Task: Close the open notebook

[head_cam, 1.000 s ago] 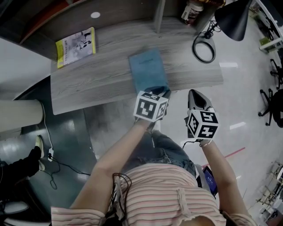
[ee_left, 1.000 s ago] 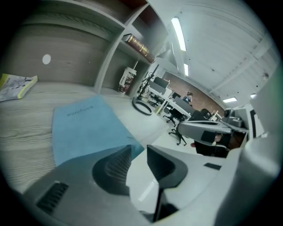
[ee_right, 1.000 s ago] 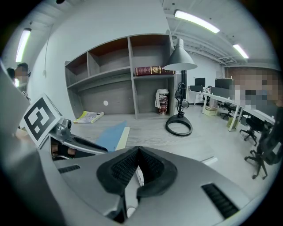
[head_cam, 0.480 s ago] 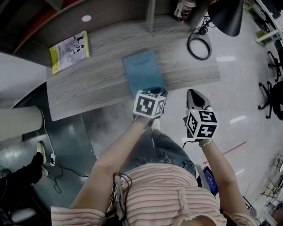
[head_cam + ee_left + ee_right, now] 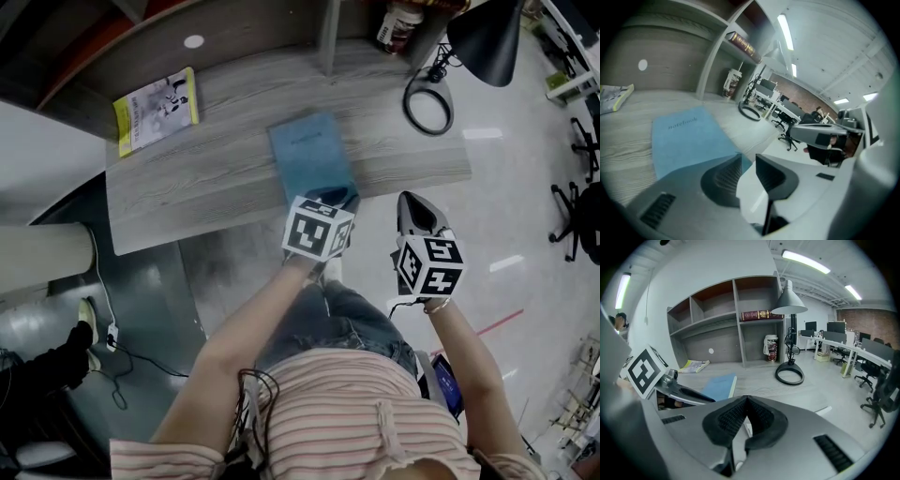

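Notebook: the blue notebook (image 5: 312, 161) lies closed and flat on the grey wooden worktop (image 5: 206, 183), cover up. Its near short edge is close to the worktop's front edge.
My left gripper: my left gripper (image 5: 747, 157) sits at the notebook's near right corner. Its jaws stand spread and have just been opening. The pads press on nothing, and a bit of the blue corner shows just past the gap between them.
My right gripper: my right gripper (image 5: 746, 398) hangs beside the left one, in front of the worktop's edge and apart from the notebook. Its jaws are pressed together at the tips with nothing between them.
Booklet: a yellow-edged booklet (image 5: 157, 110) lies at the far left of the worktop, well apart from the notebook.
Lamp: a lamp (image 5: 487, 42) stands at the far right, with its ring-shaped base (image 5: 428, 98) on the worktop.
Jar: a jar (image 5: 400, 26) stands at the back, near the lamp.
Shelf: a dark red book (image 5: 761, 315) lies on a shelf above the worktop.
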Tool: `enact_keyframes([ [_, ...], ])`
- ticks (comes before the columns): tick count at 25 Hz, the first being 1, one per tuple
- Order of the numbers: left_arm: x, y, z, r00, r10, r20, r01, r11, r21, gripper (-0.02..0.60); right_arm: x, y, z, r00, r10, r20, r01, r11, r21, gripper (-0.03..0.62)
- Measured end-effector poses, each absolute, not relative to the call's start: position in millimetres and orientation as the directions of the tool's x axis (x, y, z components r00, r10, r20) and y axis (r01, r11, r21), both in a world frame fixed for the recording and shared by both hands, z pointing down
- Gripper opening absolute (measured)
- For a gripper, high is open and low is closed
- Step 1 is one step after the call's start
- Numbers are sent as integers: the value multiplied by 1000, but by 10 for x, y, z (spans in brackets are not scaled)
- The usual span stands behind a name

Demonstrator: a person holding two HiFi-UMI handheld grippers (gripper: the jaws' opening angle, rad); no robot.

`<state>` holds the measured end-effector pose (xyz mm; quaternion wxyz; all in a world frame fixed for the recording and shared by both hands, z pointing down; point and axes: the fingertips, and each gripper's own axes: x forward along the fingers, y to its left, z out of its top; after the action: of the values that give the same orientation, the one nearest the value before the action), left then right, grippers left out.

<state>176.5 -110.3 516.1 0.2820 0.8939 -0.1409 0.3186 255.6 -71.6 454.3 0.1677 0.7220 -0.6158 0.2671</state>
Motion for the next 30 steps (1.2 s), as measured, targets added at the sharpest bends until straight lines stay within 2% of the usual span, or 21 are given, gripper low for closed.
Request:
enact_keyframes([
  [10,1515,-1428,4403,830,-255,497,-442,-843,306,14,2344,-1027,4138,22,-872,489,-987,-97,-129,8],
  [22,693,-1822,3688,771,-543,333,-625,-746,231,11,1781,-1376,3645,-158,-924,350,-980,105,-167,7],
  [30,232,-1885,3344,702,-664,256,-711,-673,202,11,1485,-1488,3356,-248,-931,269,-964,209,-166,7],
])
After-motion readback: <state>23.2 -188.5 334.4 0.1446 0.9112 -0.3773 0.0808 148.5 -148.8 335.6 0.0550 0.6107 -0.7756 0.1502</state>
